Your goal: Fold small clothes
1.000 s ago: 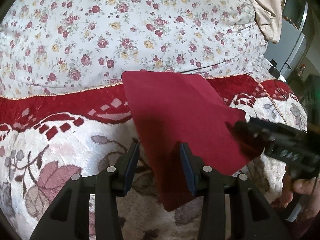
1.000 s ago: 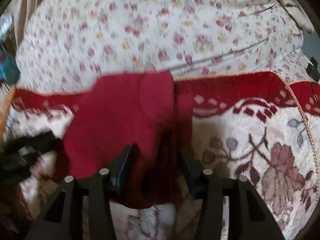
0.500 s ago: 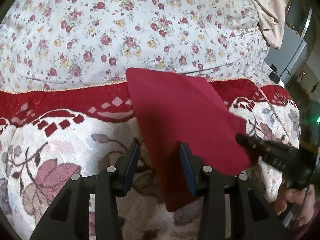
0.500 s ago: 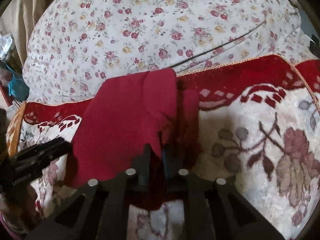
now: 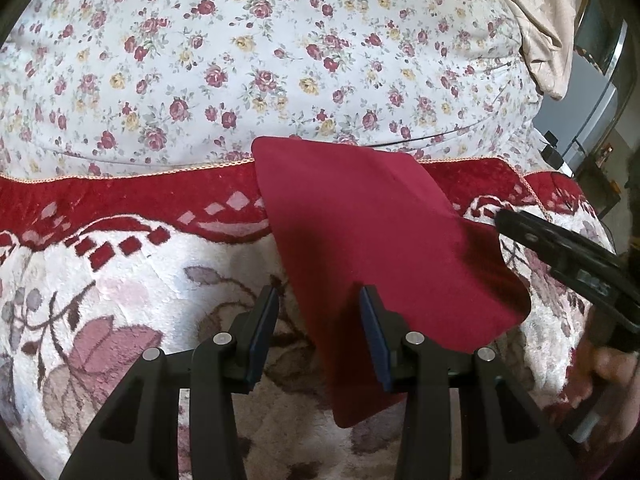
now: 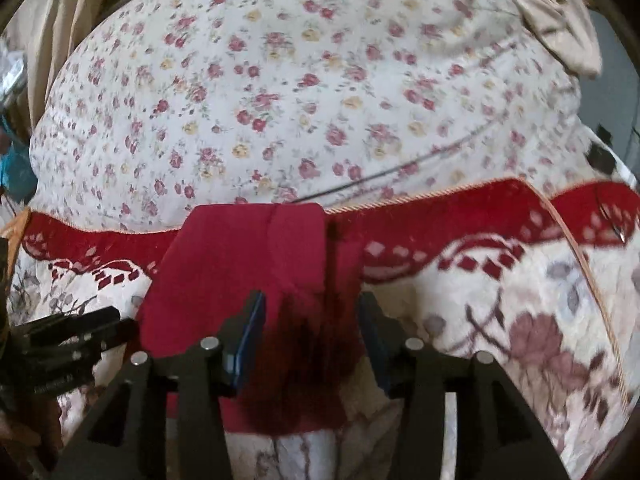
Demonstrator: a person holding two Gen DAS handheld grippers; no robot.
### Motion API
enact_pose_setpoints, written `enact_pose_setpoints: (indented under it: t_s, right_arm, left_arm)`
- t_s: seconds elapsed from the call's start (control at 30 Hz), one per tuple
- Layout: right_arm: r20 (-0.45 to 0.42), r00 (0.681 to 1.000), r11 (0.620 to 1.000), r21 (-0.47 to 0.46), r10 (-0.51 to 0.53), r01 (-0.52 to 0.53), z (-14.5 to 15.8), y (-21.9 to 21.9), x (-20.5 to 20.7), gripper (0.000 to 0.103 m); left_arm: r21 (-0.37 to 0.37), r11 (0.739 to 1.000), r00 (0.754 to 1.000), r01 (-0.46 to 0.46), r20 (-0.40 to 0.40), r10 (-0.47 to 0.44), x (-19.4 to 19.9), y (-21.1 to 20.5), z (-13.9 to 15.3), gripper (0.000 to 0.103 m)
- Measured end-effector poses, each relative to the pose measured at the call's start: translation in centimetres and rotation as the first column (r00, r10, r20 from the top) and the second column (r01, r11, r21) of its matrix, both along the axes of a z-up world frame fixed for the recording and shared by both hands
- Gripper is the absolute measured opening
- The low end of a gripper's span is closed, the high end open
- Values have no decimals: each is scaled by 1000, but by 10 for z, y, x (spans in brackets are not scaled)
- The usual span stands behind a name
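Note:
A small dark red cloth (image 5: 372,240) lies folded flat on a plush white-and-red flowered blanket (image 5: 120,280). My left gripper (image 5: 318,336) is open just above the cloth's near left edge, holding nothing. My right gripper (image 6: 310,340) is open over the cloth's (image 6: 240,264) near right part, holding nothing. In the left wrist view the right gripper shows as a black bar at the right edge (image 5: 568,256), beside the cloth's right corner. In the right wrist view the left gripper shows at the left edge (image 6: 60,344).
Behind the blanket lies a white sheet with small roses (image 5: 260,60). A beige cloth (image 5: 540,40) hangs at the far right. A thin dark cable (image 6: 400,168) runs across the sheet. A hand (image 5: 600,384) shows at the right.
My right gripper was shut on the cloth's right part half a second ago and has now opened and let it go. The cloth has settled flatter. The left gripper stayed open.

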State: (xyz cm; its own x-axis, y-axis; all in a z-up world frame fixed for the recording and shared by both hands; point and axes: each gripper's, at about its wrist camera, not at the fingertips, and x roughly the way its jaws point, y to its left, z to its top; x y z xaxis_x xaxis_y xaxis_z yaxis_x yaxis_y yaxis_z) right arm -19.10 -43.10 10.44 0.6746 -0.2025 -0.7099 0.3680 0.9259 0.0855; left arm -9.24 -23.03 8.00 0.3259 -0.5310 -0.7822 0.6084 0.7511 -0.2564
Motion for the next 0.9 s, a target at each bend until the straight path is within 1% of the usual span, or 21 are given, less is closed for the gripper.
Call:
enact_pose_setpoints:
  t_s: [0.07, 0.13, 0.2, 0.23, 0.27, 0.3, 0.33, 0.37, 0.43, 0.5, 0.57, 0.6, 0.63, 0.7, 0.77, 0.87, 0.9]
  right_arm:
    - [-13, 1000, 1000, -2, 19, -19, -5, 3, 16, 49]
    - [-49, 999, 1000, 7, 7, -7, -19, 1, 33, 49]
    - [-113, 993, 1000, 10, -22, 23, -43, -6, 42, 51]
    - [-144, 989, 999, 27, -25, 29, -56, -11, 45, 59]
    - [-133, 991, 999, 41, -28, 34, -63, -14, 44, 64]
    - [-106, 994, 998, 45, -40, 45, -65, -19, 39, 75]
    - [-104, 994, 998, 51, -41, 47, -66, -23, 36, 78]
    - [-95, 995, 996, 82, -31, 39, -66, -28, 34, 78]
    - [-64, 998, 983, 181, -13, 25, -64, -40, 29, 78]
    - [-28, 999, 963, 268, 16, -8, -67, -48, 28, 79]
    - [-19, 998, 933, 357, 60, -49, -74, -55, 32, 83]
    - [-18, 998, 925, 376, 63, -52, -78, -59, 33, 88]
    - [-14, 998, 919, 391, 65, -54, -82, -62, 35, 90]
    - [-6, 997, 897, 437, 80, -69, -91, -67, 42, 90]
    - [18, 995, 880, 466, 102, -98, -96, -66, 48, 92]
    - [38, 990, 878, 458, 134, -137, -98, -60, 57, 91]
    - [48, 988, 870, 468, 149, -154, -99, -58, 59, 87]
  left_arm:
    - [-3, 1000, 1000, 1, -2, -1, 1, 0, 0, 20]
    - [-11, 1000, 1000, 3, -8, -3, 2, 1, -1, 20]
    - [-22, 1000, 1000, 7, -13, -7, 3, 0, -1, 20]
    - [-26, 1000, 1000, 10, -16, -10, 4, 0, -2, 20]
    - [-34, 999, 1000, 13, -20, -14, 4, 0, -2, 20]
    - [-45, 999, 1000, 15, -26, -16, 5, 1, -3, 20]
    - [-63, 998, 999, 15, -46, -18, 7, 1, -4, 20]
    - [-84, 996, 997, 15, -75, -21, 10, 2, -6, 20]
    - [-156, 988, 987, 10, -159, -35, 18, 2, -11, 24]
    - [-217, 976, 977, -2, -208, -44, 25, 0, -18, 37]
    - [-247, 969, 978, -1, -204, -51, 27, -4, -21, 49]
    - [-248, 969, 979, 2, -199, -53, 29, -7, -25, 53]
    - [-242, 970, 978, 2, -201, -52, 31, -11, -28, 54]
    - [-215, 977, 975, -2, -219, -46, 38, -18, -37, 56]
    - [-211, 977, 965, -10, -258, -45, 46, -26, -48, 58]
    - [-221, 974, 950, -38, -310, -34, 54, -32, -56, 59]
    - [-220, 975, 949, -41, -314, -30, 54, -33, -56, 59]
